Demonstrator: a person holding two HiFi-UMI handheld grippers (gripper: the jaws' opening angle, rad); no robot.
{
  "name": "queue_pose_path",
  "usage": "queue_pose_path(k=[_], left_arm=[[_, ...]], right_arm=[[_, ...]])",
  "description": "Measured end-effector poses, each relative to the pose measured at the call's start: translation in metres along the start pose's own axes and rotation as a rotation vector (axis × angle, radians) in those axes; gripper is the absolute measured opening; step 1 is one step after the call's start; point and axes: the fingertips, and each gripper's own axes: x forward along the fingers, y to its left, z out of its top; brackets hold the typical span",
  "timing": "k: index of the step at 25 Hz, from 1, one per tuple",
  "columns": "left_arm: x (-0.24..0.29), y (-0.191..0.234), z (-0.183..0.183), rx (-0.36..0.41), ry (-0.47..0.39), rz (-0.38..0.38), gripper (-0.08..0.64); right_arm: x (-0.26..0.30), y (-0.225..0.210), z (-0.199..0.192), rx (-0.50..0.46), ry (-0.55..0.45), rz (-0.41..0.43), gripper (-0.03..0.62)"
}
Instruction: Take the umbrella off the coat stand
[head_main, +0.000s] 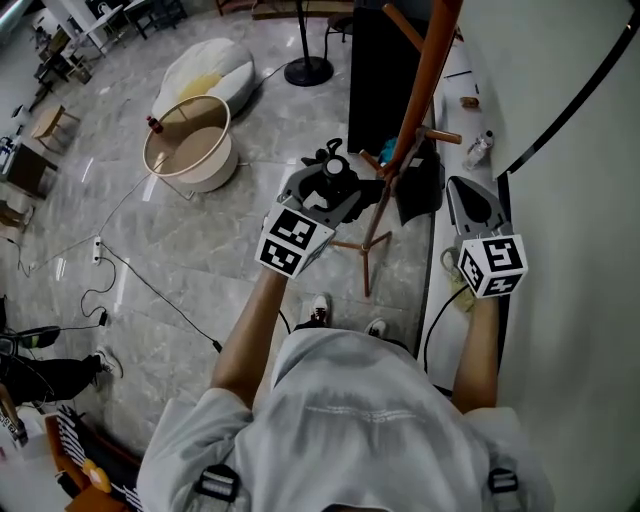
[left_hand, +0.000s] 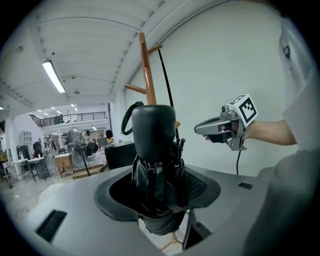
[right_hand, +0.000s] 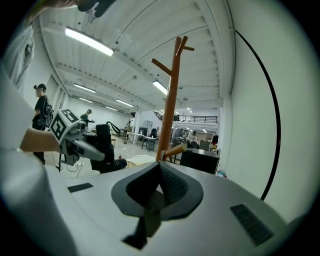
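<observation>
The left hand-held gripper (left_hand: 157, 190) is clamping a folded black fabric umbrella (left_hand: 154, 135). The umbrella is standing upright, handle end pointing up, just left of the brown wooden coat stand (left_hand: 146, 70). The right hand-held gripper (right_hand: 159, 172) is sitting closed and empty.

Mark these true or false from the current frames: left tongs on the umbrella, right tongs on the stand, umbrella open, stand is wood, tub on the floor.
1. The left tongs are closed on the black umbrella. True.
2. The right tongs grip the coat stand. False: they are shut on nothing, and the stand is well beyond them.
3. The umbrella is open. False: it is folded, its fabric bunched between the tongs.
4. The coat stand is a brown wooden pole with side pegs. True.
5. A round beige tub sits on the floor. True.
</observation>
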Motion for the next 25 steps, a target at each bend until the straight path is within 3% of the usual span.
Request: queue_pose_path(k=[14, 25], left_arm=[[-0.061, 0.055, 0.068, 0.000, -0.174, 0.165, 0.245], [-0.075, 0.060, 0.069, -0.016, -0.187, 0.169, 0.242]], right_arm=[[0.012, 0.011, 0.051, -0.044, -0.084, -0.011, 0.023], [0.012, 0.016, 0.053, -0.037, -0.064, -0.022, 0.023]])
